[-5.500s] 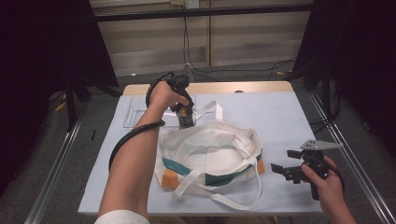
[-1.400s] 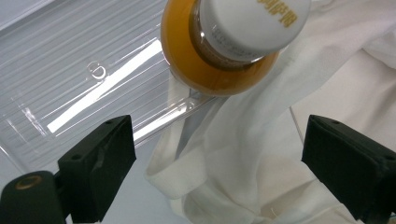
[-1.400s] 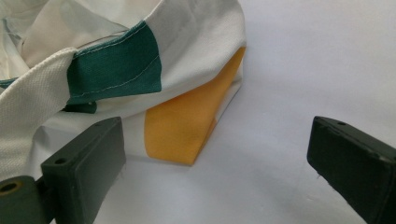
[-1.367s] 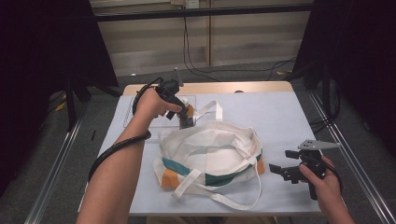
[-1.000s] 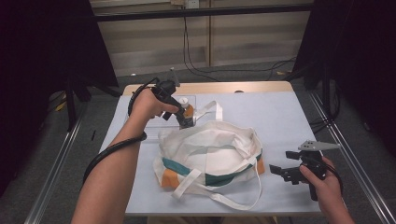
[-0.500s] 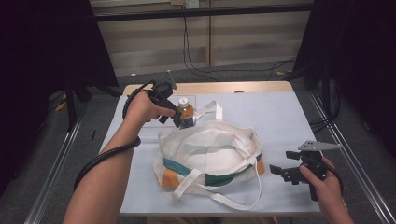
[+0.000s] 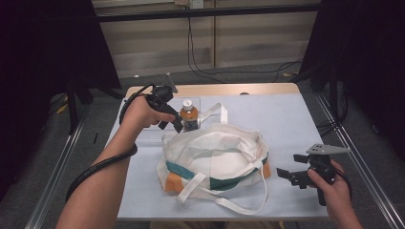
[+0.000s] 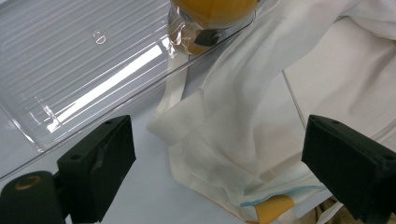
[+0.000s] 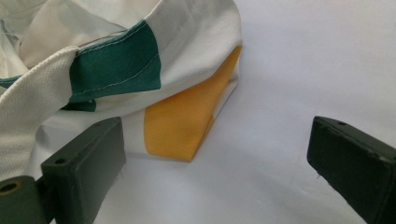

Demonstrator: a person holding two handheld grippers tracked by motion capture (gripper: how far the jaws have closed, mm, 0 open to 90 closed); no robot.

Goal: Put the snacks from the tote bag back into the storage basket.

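At the upper middle of the high view, the bottle (image 7: 189, 114) of orange drink stands upright in a clear plastic tray (image 7: 143, 132), right at the far rim of the cloth bag (image 7: 213, 157). The left gripper (image 7: 175, 125) sits just to the bottle's left, its jaws spread wide and holding nothing. In the left gripper view the bottle's base (image 8: 212, 18) lies at the top middle of the frame, ahead of the jaws and a little right of their centre line, with a bag strap (image 8: 177, 84) draped over the tray's edge between them. The bottle's long axis is vertical, so the jaws would probably have to close across its body from the side.

The left hand is clearly the nearer one. The right gripper (image 7: 290, 175) rests at the lower right of the high view, well apart from the bottle, jaws also wide and empty, pointing at the bag's orange corner (image 9: 187, 126). The bag's mouth lies open below the bottle in the frame, so a short carry toward the person looks likely.
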